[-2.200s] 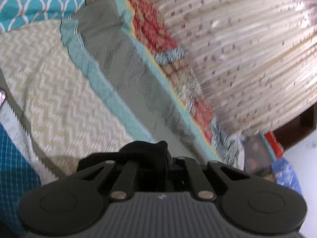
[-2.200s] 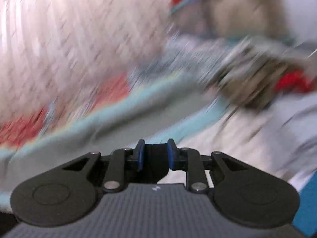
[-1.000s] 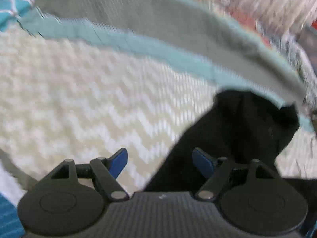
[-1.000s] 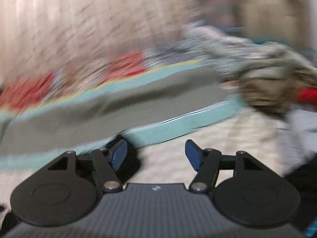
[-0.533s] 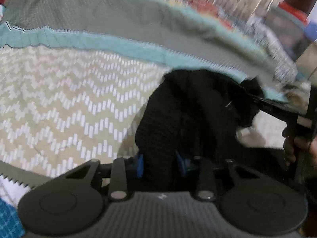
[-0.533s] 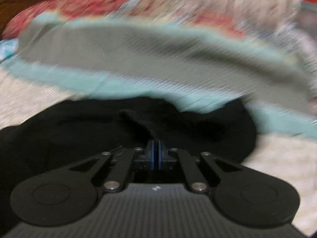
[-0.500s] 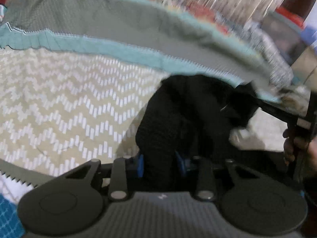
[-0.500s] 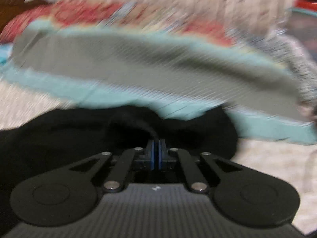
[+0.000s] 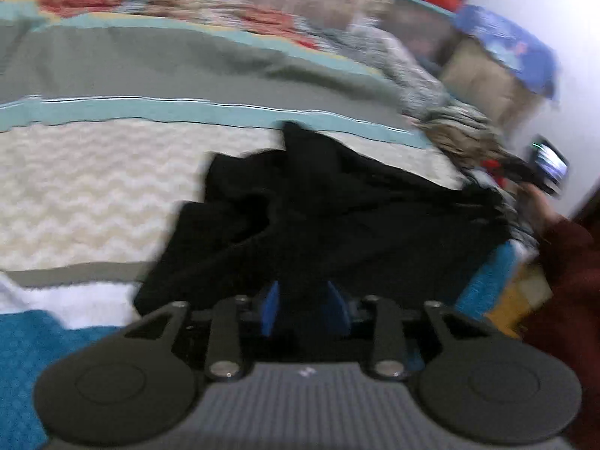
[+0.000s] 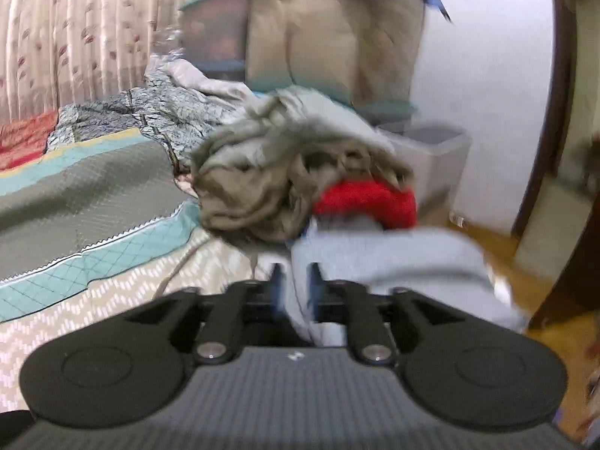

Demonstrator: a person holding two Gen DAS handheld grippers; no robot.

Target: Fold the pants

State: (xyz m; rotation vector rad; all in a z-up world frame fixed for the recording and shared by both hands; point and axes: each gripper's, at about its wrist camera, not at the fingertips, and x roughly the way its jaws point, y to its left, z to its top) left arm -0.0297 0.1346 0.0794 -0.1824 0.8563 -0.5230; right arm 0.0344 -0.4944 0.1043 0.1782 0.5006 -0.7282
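The black pants (image 9: 337, 217) lie rumpled on the bed, spread from just ahead of the left gripper (image 9: 304, 309) out toward the teal band (image 9: 150, 110) of the quilt (image 9: 93, 187), with one peak of cloth reaching that band. Their near edge runs down between the left gripper's blue pads, which stand narrowly apart and are opening; black cloth fills the gap, though blur hides whether the pads press on it.

To the left of the pants the cream zigzag quilt lies bare and flat. To the right they end close to the bed's edge, near a sleeve (image 9: 570, 262) in dark red.

The right gripper (image 10: 294, 285) points away from the pants, toward a heap of grey-beige clothes (image 10: 270, 172) with a red garment (image 10: 367, 198) beside it. Its jaws are narrow and opening, with a pale blue-grey cloth (image 10: 393, 258) showing between and beyond them; contact cannot be told.
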